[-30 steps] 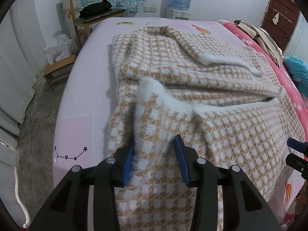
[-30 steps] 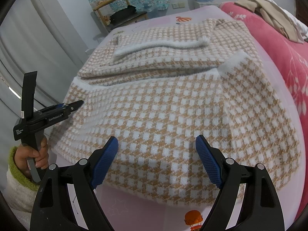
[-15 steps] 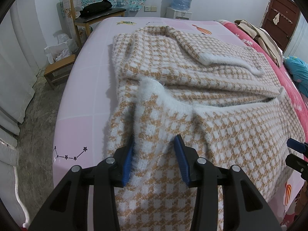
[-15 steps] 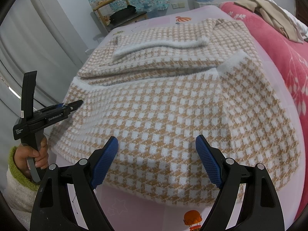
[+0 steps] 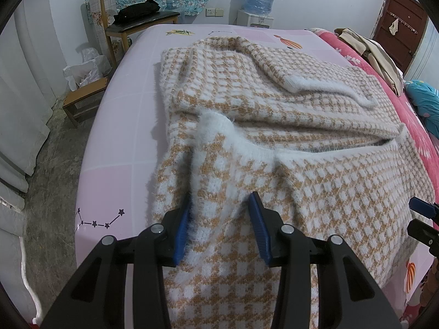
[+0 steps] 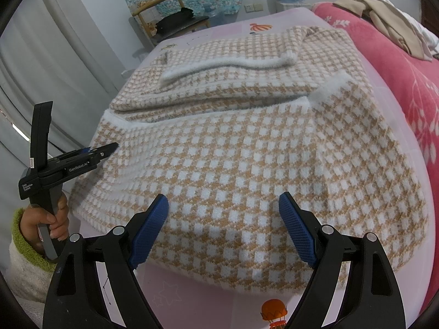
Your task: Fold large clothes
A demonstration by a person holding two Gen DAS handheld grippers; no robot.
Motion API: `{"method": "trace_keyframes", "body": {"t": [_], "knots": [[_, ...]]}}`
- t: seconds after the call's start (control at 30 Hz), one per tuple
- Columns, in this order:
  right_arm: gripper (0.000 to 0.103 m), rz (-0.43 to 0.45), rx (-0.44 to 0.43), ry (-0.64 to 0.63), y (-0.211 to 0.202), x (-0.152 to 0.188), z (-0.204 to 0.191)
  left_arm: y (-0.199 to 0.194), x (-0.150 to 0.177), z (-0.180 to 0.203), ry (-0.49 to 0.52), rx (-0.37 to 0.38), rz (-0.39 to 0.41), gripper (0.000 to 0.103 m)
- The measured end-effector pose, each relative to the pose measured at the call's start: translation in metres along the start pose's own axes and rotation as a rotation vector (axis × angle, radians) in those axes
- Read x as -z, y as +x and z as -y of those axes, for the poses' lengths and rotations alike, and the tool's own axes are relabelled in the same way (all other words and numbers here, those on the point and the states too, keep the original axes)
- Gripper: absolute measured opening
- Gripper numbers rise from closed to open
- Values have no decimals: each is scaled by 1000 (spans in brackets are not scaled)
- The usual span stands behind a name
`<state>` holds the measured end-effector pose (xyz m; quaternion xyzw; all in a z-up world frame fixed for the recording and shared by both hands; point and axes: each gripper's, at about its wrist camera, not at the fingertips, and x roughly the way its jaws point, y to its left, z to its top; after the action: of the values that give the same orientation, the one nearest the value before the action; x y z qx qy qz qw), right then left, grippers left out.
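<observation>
Pink-sheeted bed: fuzzy tan-and-white houndstooth knit sweater half folded near its foot edge. Left gripper pinches a fabric ridge for lifting; right gripper hovers, fingers spread.

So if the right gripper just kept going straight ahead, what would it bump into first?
Most likely the fluffy tan-and-white checked sweater. The right gripper is open, and the sweater's near folded edge lies just ahead between its blue pads, on the pink bedsheet. Depth is hard to judge in this fisheye view.
</observation>
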<state>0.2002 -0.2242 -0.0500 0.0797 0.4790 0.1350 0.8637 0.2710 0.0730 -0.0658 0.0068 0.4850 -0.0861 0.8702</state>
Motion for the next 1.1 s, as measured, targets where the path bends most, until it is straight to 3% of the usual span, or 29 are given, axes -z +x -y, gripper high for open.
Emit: {"method": "trace_keyframes", "body": {"t": [1.1], "knots": [[79,10,8,-2,-6,2,9,1,0,1,3,-5,0,41]]}}
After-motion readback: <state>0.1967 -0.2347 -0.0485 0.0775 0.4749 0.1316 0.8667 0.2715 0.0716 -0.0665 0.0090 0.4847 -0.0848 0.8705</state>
